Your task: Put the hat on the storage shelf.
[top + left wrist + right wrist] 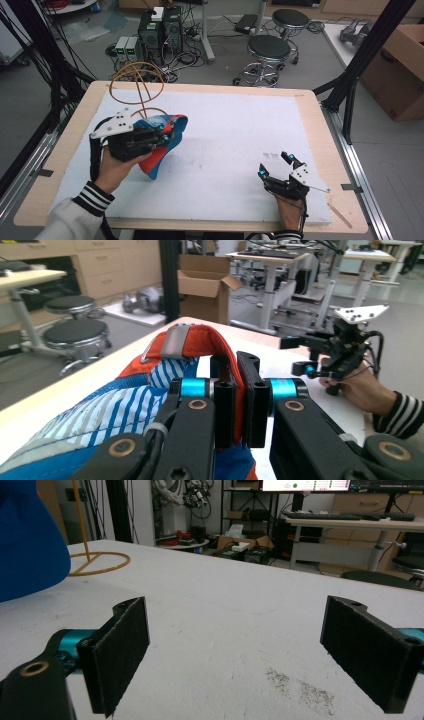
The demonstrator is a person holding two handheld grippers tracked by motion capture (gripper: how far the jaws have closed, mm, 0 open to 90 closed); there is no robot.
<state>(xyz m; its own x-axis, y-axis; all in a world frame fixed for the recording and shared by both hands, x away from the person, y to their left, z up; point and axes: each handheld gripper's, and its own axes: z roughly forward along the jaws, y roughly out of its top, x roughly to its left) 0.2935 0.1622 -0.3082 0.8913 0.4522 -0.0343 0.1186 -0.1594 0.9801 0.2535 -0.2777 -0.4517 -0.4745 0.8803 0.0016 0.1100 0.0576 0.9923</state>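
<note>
A cap (176, 125) of blue, red and blue-white striped cloth hangs just above the white mat at the left. My left gripper (165, 134) is shut on it. In the left gripper view the jaws (236, 362) pinch the cap's (125, 400) red rim beside a grey strap tab. My right gripper (273, 163) rests low on the mat at the right, open with nothing between its pads (122, 650). It also appears across the table, my right gripper (291, 356), held by a hand in a striped sleeve. A blue edge of the cap (25, 545) shows at upper left.
An orange wire stand (137, 80) (97, 560) rises at the mat's back left corner, right behind the cap. The white mat (225, 125) covers a wooden table (320, 130); a dark smudge (270, 155) lies near the right gripper. Stools (269, 50) and computers (160, 30) stand beyond the table.
</note>
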